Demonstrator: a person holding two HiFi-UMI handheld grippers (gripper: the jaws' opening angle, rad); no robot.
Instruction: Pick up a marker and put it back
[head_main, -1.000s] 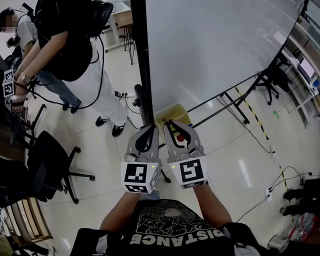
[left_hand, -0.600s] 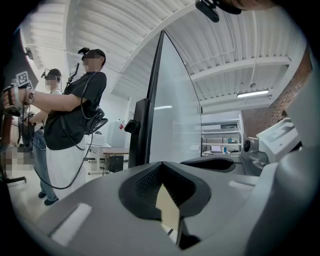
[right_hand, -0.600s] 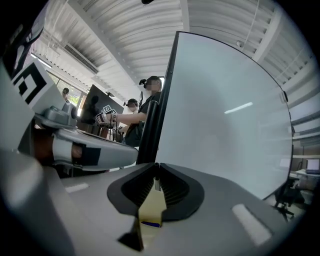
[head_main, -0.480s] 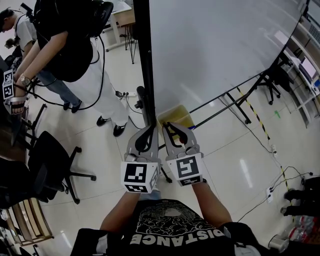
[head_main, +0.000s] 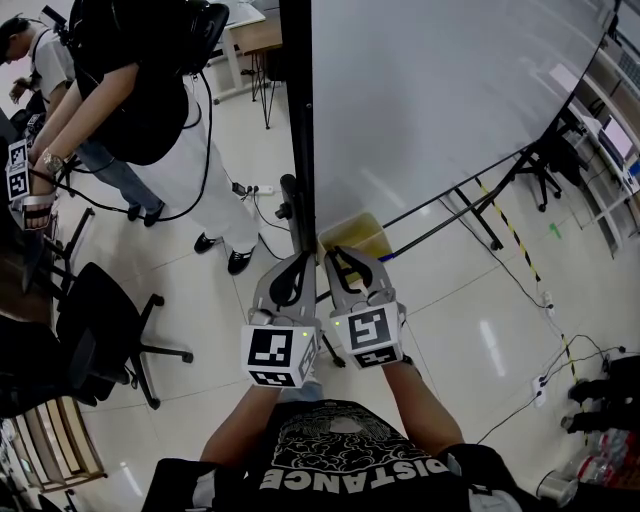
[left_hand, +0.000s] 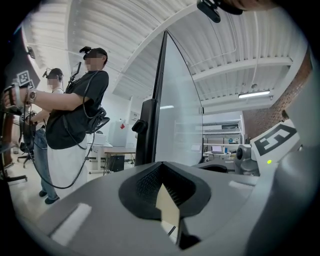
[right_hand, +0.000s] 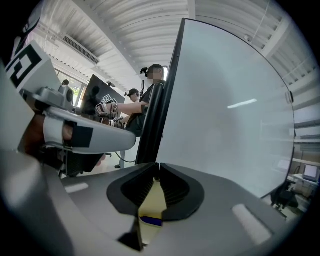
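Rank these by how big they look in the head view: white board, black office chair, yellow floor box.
1. Large white board
2. Black wheeled office chair
3. Small yellow box on the floor

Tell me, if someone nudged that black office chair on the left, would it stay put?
Probably not: the office chair stands on a star base with what look like casters, on a smooth, glossy floor, so it would likely roll. The seat may also swivel on its centre post. Tipping seems unlikely, since the legs spread wide.

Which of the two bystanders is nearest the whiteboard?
The person in the black top and white trousers, left of the whiteboard's black post; the one in jeans stands farther left.
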